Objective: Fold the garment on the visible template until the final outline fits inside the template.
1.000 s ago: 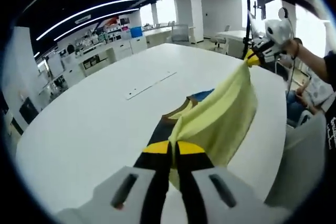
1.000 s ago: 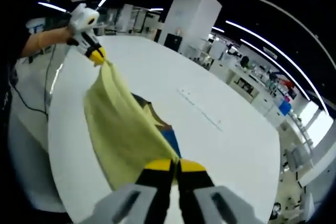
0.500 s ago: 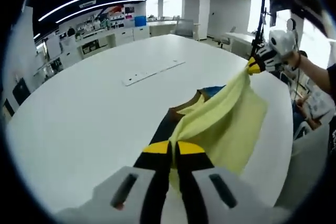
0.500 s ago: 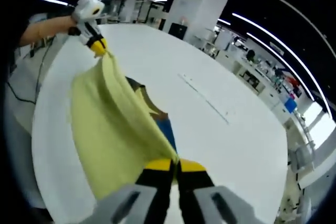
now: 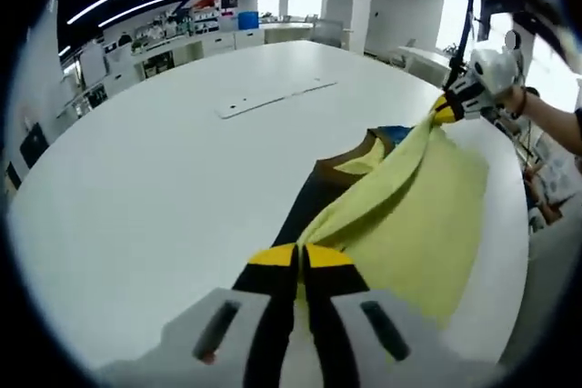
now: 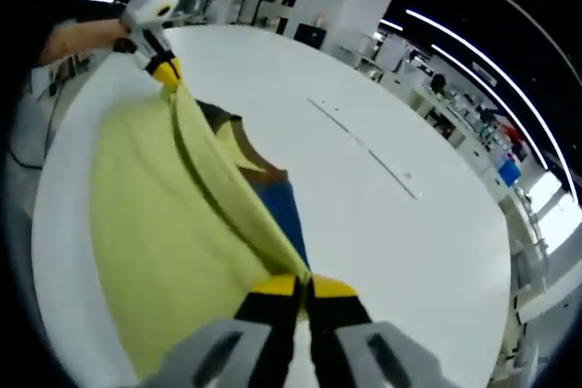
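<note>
Lowered since a second ago: garment (image 5: 414,215), now spread wider and closer to the surface (image 5: 155,170), stretched taut between both grippers. Left gripper view, from left: white surface with a pale strip (image 5: 273,97) lying flat far out; then a dark template (image 5: 314,206) running away from the fingers, with brown and blue patches at its far end, partly covered by the yellow cloth. Left gripper (image 5: 301,265) at bottom centre, fingers (image 5: 273,261) pressed together on one corner of the garment. Cloth running up and right to the right gripper (image 5: 446,108), yellow-tipped, pinched on the opposite corner, held by a hand (image 5: 514,102) at the far right edge.

Right gripper view, from left: left gripper (image 6: 166,68) at upper left, yellow tips closed on the garment (image 6: 164,224) corner, a hand (image 6: 77,38) behind it. Yellow cloth fanning down across the left half, one folded ridge running straight from that corner to the near one. Template (image 6: 273,197) peeking out beside the ridge, brown then blue, lying flat on the surface (image 6: 391,243). Right gripper (image 6: 304,290) at bottom centre, fingers (image 6: 332,290) clamped shut on the near corner. Same pale strip (image 6: 364,147) further right on the surface. Office desks and ceiling lights beyond.
</note>
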The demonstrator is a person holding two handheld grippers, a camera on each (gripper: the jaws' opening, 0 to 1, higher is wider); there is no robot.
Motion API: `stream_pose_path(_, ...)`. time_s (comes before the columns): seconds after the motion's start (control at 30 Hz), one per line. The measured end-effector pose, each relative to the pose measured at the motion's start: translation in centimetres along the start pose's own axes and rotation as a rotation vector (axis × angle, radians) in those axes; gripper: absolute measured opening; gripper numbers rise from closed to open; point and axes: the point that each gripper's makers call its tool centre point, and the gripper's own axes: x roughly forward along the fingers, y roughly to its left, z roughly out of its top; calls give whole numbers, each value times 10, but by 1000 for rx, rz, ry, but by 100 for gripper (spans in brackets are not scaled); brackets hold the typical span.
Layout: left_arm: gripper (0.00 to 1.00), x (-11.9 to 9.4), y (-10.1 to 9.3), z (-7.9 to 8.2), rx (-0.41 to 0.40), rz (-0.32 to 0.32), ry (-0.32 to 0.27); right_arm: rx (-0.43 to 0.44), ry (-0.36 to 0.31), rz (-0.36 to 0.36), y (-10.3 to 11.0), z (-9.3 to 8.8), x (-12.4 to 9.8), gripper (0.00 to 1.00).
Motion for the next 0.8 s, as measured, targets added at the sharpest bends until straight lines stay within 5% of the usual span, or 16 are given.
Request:
stream_pose_path(0.27,0,10,7,-4,43,8,19,13,33,17,2,-7,12,0)
stream_pose_path(0.53,2,-6,14,-3,97,51,2,91,10,2,-7,-8,1,7)
stream_pose_path(0.63,7,-15,8,-5,88,21,-36,106,-10,5,-8,-7,-5,7)
stream_pose_path(0.8,9,-22,-8,-20,185,-14,-8,57,-23,15,-4,-8,-11,7)
